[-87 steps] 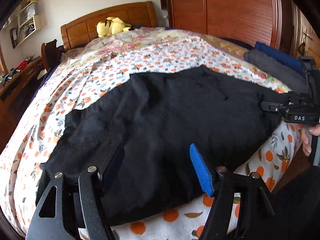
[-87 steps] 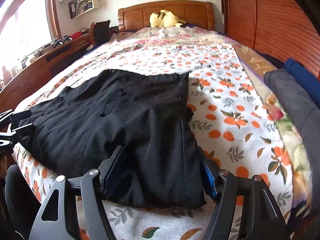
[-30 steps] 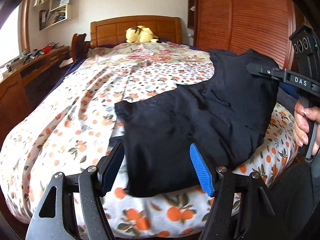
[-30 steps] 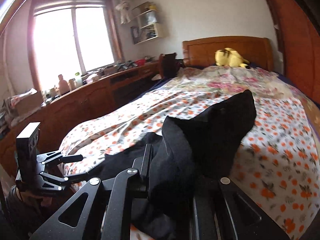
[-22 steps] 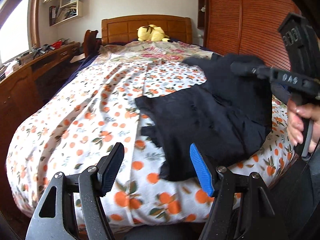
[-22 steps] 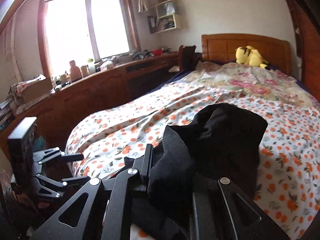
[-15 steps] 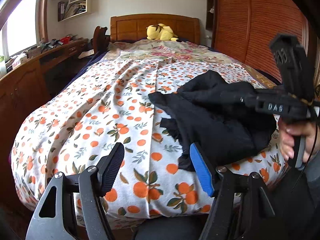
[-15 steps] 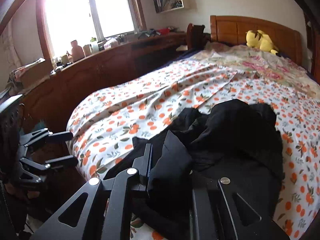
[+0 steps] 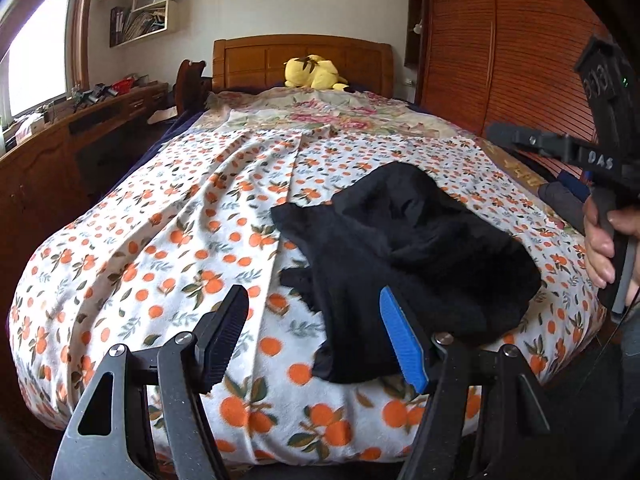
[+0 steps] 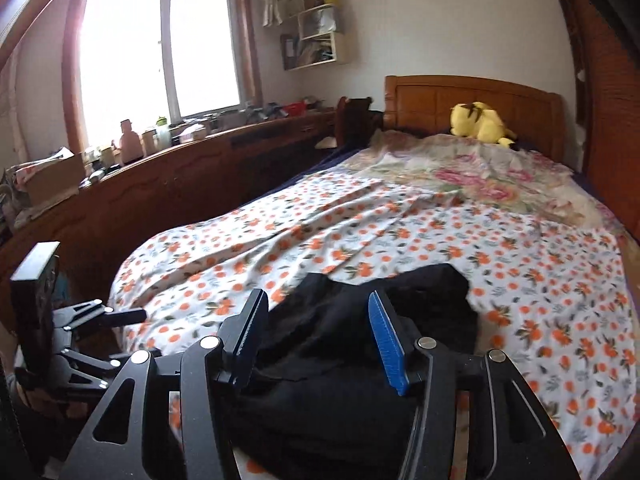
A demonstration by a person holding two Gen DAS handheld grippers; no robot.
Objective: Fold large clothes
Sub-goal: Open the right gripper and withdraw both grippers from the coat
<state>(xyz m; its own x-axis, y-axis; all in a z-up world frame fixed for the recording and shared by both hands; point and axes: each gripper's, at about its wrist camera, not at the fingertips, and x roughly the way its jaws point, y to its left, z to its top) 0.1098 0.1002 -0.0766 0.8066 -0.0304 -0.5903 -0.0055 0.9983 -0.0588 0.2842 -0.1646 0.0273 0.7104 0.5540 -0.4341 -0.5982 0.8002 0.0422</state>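
Left tool point(image 9: 312, 336): I see it tilted down over the foot of the bed, jaws standing wide apart, nothing between the pads
Right tool point(image 10: 316, 344): tilted down just above the cloth; its jaws have just been opening and now gape, pads off the cloth, nothing gripped
Right hand point(image 9: 604, 244): at 3 o'clock in my left view, fingers wrapped round the handle, tool raised above the bed's edge
Black garment point(image 9: 404, 264): dropped in a rumpled, loosely doubled heap, folds bunched, one ragged corner sticking out toward 9 o'clock
Place: on the orange-print bedspread point(image 9: 168, 248), near the foot, toward 4 o'clock of the bed
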